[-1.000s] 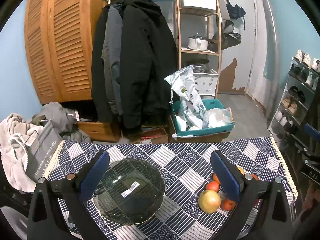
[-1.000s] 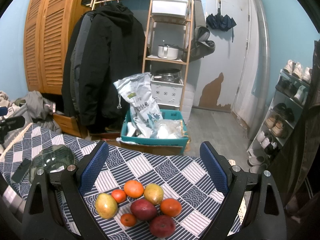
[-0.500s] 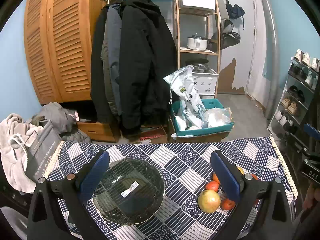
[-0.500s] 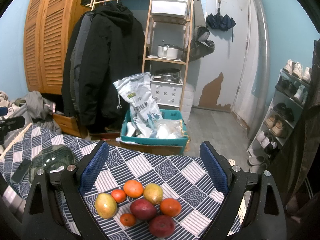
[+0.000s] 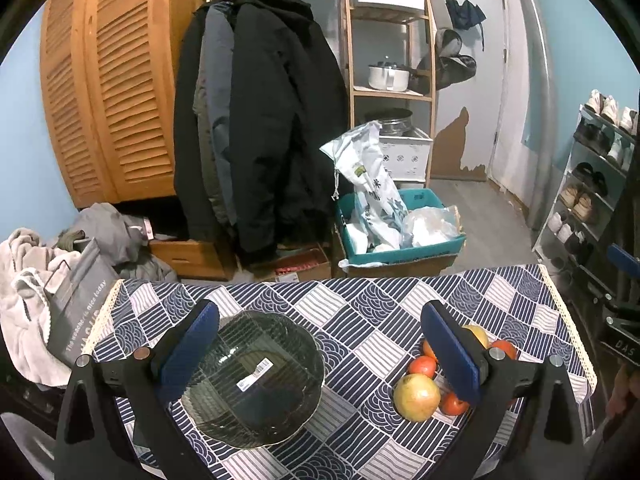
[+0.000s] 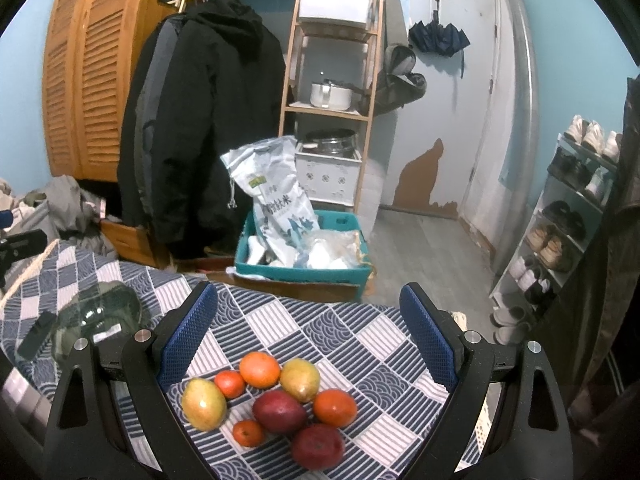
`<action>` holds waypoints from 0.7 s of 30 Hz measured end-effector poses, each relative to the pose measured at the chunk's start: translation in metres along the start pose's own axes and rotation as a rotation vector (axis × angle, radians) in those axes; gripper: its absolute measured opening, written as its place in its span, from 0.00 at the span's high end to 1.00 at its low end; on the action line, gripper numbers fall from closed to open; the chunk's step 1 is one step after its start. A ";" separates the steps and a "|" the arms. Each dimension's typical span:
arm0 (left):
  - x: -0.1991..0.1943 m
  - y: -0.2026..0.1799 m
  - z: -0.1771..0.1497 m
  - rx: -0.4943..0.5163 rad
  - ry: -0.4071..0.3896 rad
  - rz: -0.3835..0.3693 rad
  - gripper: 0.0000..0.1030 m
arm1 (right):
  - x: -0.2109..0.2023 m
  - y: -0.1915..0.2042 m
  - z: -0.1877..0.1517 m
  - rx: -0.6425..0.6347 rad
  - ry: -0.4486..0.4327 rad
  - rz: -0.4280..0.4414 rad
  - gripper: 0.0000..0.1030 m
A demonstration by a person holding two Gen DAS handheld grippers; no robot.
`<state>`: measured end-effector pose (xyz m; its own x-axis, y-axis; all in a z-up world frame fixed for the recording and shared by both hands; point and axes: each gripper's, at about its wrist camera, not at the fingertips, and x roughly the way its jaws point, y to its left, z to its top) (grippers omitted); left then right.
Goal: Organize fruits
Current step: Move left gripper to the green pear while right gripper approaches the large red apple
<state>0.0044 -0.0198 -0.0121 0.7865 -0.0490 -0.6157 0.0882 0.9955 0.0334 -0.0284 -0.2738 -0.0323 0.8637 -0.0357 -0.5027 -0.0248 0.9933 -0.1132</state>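
Note:
A dark glass bowl with a white sticker sits on the patterned tablecloth, empty, below my open left gripper. It also shows at the left in the right wrist view. Several fruits lie in a cluster under my open right gripper: a yellow-red mango, an orange, a second mango, a dark red fruit, a red apple. In the left wrist view the cluster lies at the right, partly behind the right finger.
The table's far edge faces a teal crate with bags on the floor. Hanging coats, a wooden shelf and a shoe rack stand beyond. Clothes are piled left of the table.

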 end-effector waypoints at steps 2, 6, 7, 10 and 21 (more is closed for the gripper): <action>0.004 -0.001 -0.002 0.004 0.011 -0.007 0.01 | -0.002 -0.003 0.003 -0.001 0.013 -0.007 0.12; 0.014 -0.004 -0.007 0.011 0.045 -0.024 0.01 | 0.006 -0.007 -0.005 0.005 0.052 -0.011 0.12; 0.018 -0.006 -0.009 0.015 0.056 -0.027 0.01 | 0.010 -0.010 -0.009 0.006 0.076 -0.014 0.12; 0.028 -0.010 -0.015 0.028 0.085 -0.033 0.01 | 0.020 -0.016 -0.019 0.015 0.122 -0.015 0.12; 0.080 -0.035 -0.045 0.052 0.252 -0.068 0.01 | 0.051 -0.039 -0.058 0.080 0.316 -0.003 0.12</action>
<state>0.0362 -0.0546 -0.0980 0.6010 -0.0871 -0.7945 0.1721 0.9848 0.0223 -0.0128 -0.3203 -0.1030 0.6645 -0.0587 -0.7449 0.0277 0.9982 -0.0539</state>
